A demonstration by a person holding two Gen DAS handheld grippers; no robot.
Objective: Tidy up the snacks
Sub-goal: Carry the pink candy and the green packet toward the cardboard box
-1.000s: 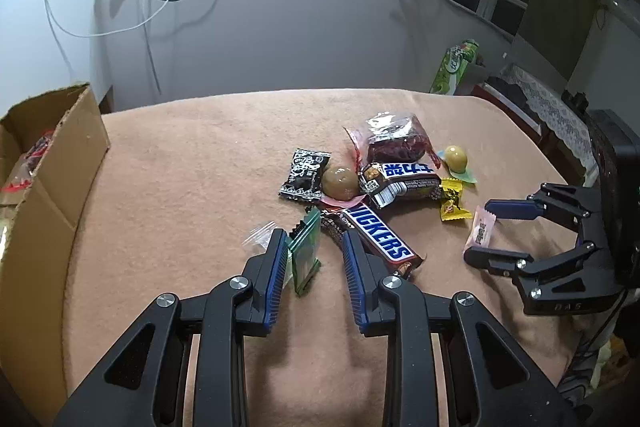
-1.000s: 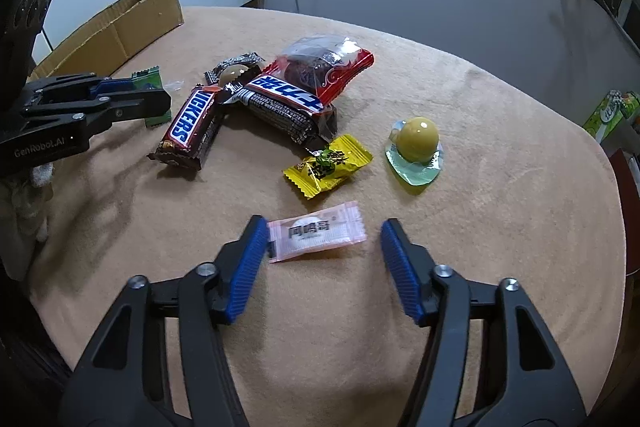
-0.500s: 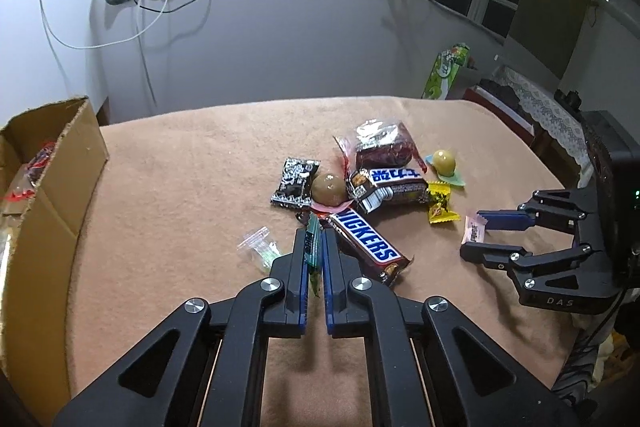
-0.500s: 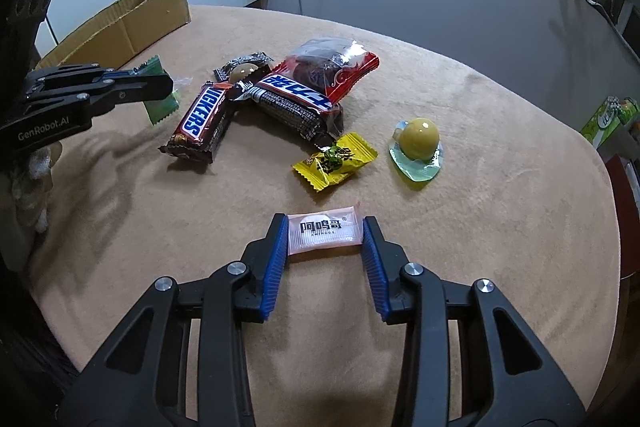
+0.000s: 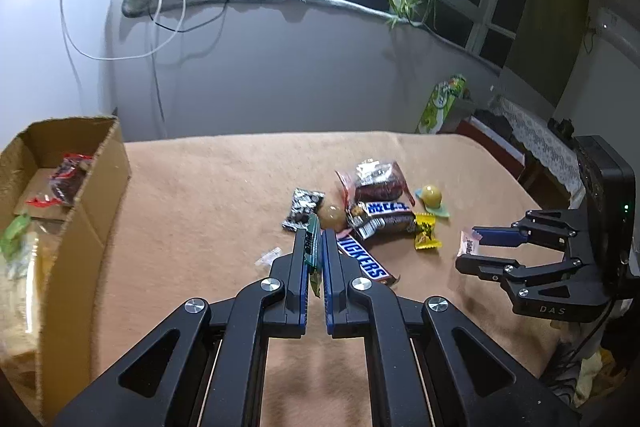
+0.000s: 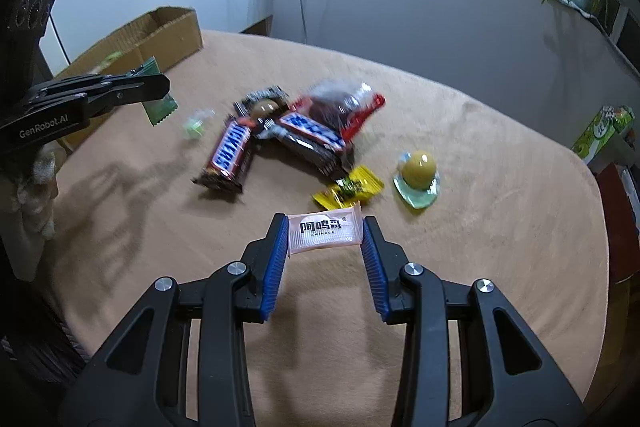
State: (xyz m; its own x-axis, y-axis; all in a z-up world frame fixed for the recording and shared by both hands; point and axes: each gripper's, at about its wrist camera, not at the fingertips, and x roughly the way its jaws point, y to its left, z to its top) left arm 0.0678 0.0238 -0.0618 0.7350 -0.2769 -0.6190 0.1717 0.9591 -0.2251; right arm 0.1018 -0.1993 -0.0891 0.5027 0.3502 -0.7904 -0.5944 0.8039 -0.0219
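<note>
Cardboard box at frame left. My left gripper, center, jaws clamped tight on green packet. Snack pile mid-frame. My right gripper pinches pink candy packet, raised above the tan tablecloth.

Chocolate bar: the wrapper read "SNICKERS", its first letter hidden behind the tongs.
Left tongs: the black arm carried "GenRobot.AI" in white.
Right tongs: the black body bore "DAS".
Pink packet: Chinese characters "阿鸣哥" stood over a smaller line too fine to read.
Blue-banded bar: white Chinese characters, not legible.
</note>
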